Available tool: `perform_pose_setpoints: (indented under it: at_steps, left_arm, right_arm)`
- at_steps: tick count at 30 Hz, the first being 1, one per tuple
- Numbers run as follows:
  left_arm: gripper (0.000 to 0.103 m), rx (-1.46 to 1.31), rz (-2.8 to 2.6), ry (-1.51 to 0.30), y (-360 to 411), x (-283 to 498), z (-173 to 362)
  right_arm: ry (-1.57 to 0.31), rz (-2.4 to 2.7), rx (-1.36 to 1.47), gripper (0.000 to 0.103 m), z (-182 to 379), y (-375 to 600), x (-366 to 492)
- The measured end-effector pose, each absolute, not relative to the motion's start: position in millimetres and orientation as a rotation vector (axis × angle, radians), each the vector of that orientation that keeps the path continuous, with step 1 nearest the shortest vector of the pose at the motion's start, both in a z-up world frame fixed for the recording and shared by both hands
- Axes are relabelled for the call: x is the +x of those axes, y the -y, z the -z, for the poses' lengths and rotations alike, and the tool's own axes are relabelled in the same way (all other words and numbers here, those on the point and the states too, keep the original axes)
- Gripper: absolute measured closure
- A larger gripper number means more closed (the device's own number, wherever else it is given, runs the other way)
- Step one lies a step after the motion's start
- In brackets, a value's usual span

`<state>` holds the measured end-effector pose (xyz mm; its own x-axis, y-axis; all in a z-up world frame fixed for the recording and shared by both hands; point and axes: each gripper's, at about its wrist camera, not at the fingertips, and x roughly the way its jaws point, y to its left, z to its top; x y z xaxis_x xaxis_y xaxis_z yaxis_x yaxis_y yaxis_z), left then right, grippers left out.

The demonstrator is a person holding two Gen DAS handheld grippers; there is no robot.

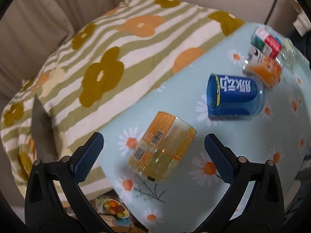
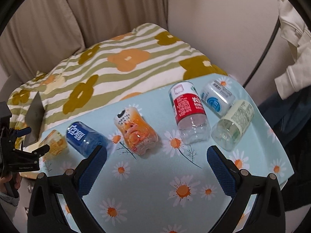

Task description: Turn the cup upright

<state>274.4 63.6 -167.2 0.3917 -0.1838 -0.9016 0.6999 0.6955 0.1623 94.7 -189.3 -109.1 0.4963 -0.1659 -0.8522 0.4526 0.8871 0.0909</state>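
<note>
Several cut-bottle cups lie on their sides on a daisy-print tablecloth (image 2: 147,190). In the left wrist view my left gripper (image 1: 153,141) is open, its jaws on either side of the yellow cup (image 1: 163,147), apart from it. Beyond it lie the blue cup (image 1: 231,97) and the orange cup (image 1: 266,68). In the right wrist view my right gripper (image 2: 156,154) is open and empty above the cloth, in front of the orange cup (image 2: 136,130) and the red-label cup (image 2: 189,114). The left gripper (image 2: 29,151) shows at the far left by the yellow cup (image 2: 55,143).
A pale green-label cup (image 2: 233,124) and a white-blue cup (image 2: 217,99) lie at the table's far right. A striped flower-print blanket (image 2: 116,62) lies behind the table, with beige cushions beyond. The table's left edge (image 1: 108,167) drops to a floor with clutter.
</note>
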Motion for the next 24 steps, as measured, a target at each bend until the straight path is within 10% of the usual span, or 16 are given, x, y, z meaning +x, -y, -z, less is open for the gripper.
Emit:
perform_pose_setpoints:
  at_steps: [7,13,24]
  left_arm:
    - [0.000,0.701,0.712,-1.072,-53,279,197]
    - [0.028,0.753,0.729,-1.111,-51,278,213]
    - [0.031,0.725,0.712,-1.104,-52,252,199]
  right_arm:
    - [-1.036,0.423,0.325,0.000,126,190,103]
    - [-1.060,0.429,0.331,0.000,135,190,107]
    - [-1.046,0.400,0.323,0.000,132,191,105]
